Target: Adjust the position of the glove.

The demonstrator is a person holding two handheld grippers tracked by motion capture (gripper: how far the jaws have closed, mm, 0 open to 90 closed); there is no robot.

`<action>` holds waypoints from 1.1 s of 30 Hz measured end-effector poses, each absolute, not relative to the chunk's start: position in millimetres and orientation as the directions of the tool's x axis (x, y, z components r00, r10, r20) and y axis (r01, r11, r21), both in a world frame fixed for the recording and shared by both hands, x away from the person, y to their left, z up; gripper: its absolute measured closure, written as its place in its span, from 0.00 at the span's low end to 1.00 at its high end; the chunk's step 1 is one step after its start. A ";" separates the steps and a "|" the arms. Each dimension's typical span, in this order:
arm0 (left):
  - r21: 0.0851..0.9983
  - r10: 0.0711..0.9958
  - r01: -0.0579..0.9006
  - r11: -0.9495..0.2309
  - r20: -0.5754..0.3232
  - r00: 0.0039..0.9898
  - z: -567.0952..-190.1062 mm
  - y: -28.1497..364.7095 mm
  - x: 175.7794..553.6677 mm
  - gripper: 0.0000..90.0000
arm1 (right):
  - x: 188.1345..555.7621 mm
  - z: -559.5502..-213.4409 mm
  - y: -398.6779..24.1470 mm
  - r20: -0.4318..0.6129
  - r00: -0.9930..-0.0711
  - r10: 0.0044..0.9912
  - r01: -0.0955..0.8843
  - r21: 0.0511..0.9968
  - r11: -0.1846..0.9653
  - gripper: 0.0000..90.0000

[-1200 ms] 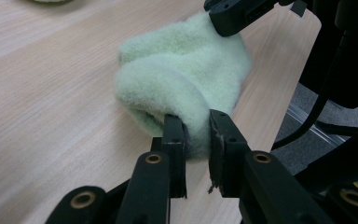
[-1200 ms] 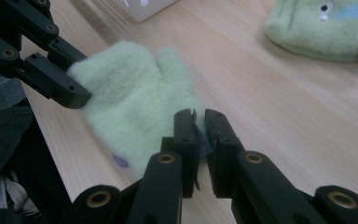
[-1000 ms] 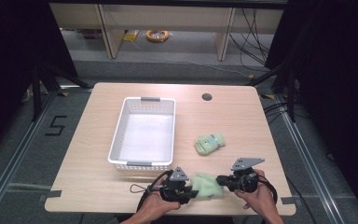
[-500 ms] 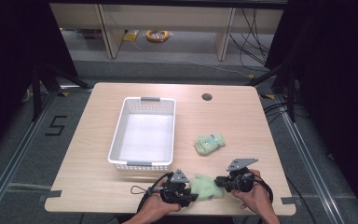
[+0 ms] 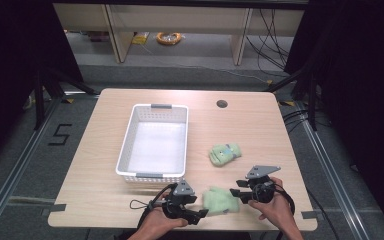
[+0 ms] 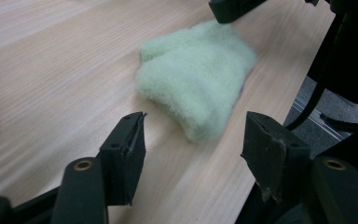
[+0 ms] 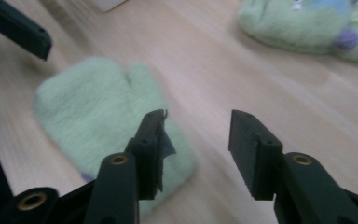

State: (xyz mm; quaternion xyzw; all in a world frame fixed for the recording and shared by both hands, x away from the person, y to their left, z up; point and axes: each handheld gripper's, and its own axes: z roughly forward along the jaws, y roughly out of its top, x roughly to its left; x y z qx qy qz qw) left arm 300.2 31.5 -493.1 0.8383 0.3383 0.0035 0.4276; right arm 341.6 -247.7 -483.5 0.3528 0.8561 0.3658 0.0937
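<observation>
A pale green mitten (image 5: 221, 200) lies flat on the desk (image 5: 260, 127) near its front edge, between both tools; the left hand-held gripper (image 5: 196, 205) at its 9 o'clock and the right hand-held gripper (image 5: 236, 193) at its 3 o'clock have just been opening — jaws apart, nothing pinched; a second mitten (image 5: 225, 153) sits at 12 o'clock.
</observation>
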 end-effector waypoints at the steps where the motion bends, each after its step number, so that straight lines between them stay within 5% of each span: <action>1: 0.718 0.573 0.572 -0.396 -0.293 0.765 -492.4 33.5 298.8 0.41 | 343.5 -480.4 -248.7 0.091 -0.732 0.675 0.538 0.686 0.490 0.61; 11: 0.734 0.601 0.572 -0.366 -0.282 0.747 -491.4 51.6 289.4 0.34 | 388.5 -462.6 -250.6 -0.001 -0.686 0.727 0.507 0.717 0.479 0.59; 33: 0.735 0.629 0.548 -0.400 -0.215 0.747 -503.0 72.1 283.6 0.31 | 457.4 -474.6 -227.7 0.021 -0.649 0.760 0.563 0.686 0.461 0.61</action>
